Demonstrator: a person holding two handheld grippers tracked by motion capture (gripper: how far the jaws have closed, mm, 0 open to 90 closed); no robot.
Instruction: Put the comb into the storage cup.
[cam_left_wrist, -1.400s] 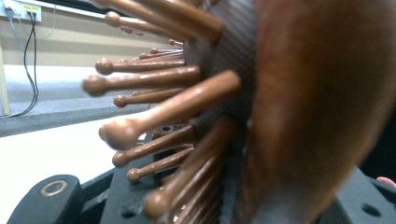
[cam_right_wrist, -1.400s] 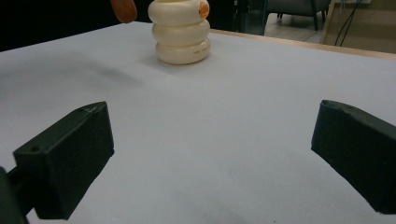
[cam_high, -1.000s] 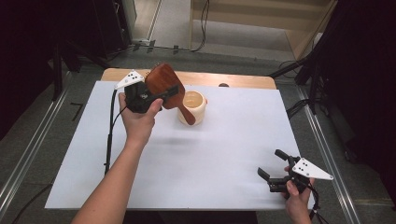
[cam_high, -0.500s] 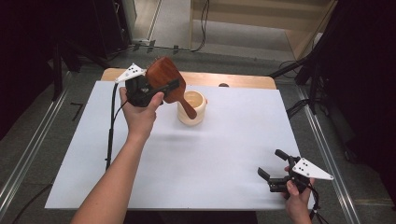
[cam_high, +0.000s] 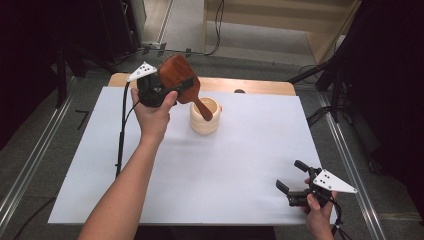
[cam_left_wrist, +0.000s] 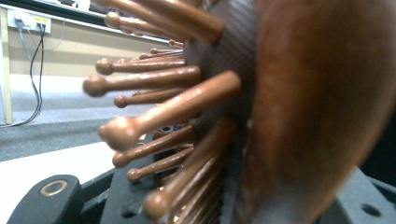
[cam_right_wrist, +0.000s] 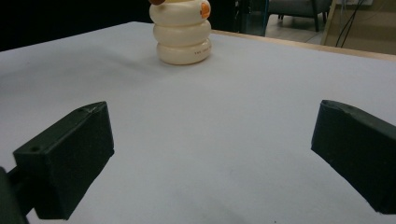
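Note:
My left gripper (cam_high: 176, 89) is raised over the back of the table and shut on the head of a brown wooden hairbrush (cam_high: 176, 72). The brush's handle (cam_high: 202, 108) slants down to the mouth of a cream ribbed cup (cam_high: 205, 125). In the left gripper view the brush's bristles (cam_left_wrist: 154, 116) and its back (cam_left_wrist: 317, 107) sit right in front of the camera. My right gripper (cam_high: 290, 175) rests near the front right of the sheet, open and holding nothing. The right gripper view looks between the open right gripper (cam_right_wrist: 212, 154) toward the cup (cam_right_wrist: 183, 35), far off.
A white sheet (cam_high: 225, 170) covers the table, with a strip of wooden tabletop (cam_high: 250, 86) bare at the back. The left gripper's black cable (cam_high: 121, 135) runs down the left of the sheet. Dark stands and metal rails flank the table.
My left gripper has lifted the hairbrush a little, and the handle's end has risen toward the cup's rim. The right gripper has stayed in place.

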